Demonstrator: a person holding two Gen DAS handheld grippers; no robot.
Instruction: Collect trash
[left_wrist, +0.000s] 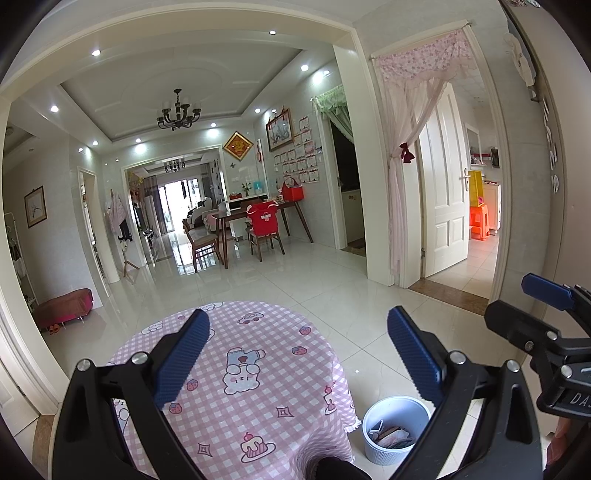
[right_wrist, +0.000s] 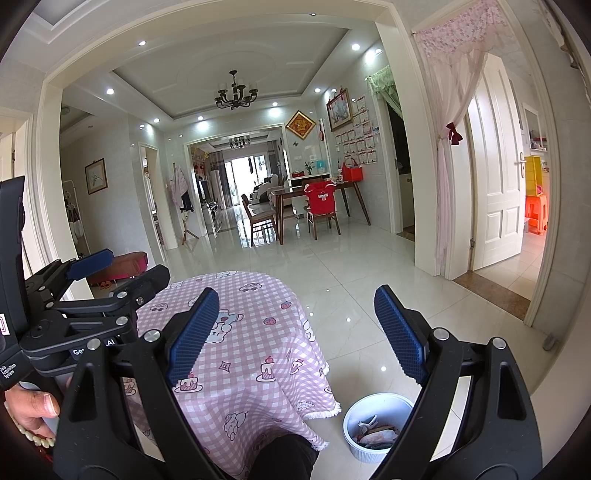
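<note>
A small round table under a pink checked cloth (left_wrist: 255, 354) stands below both grippers; it also shows in the right wrist view (right_wrist: 243, 332). No trash shows on its top. A white ribbed waste bin (left_wrist: 395, 428) with crumpled paper and wrappers inside stands on the floor at the table's right; it also shows in the right wrist view (right_wrist: 376, 424). My left gripper (left_wrist: 295, 350) is open and empty, above the table. My right gripper (right_wrist: 295, 328) is open and empty, above the table's right edge. Each gripper appears at the edge of the other's view.
Glossy white tile floor (left_wrist: 332, 291) stretches ahead to a dining table with chairs (left_wrist: 258, 225). A doorway with a pink curtain and white door (left_wrist: 439, 192) lies to the right. A low red bench (left_wrist: 66, 306) sits at the left wall.
</note>
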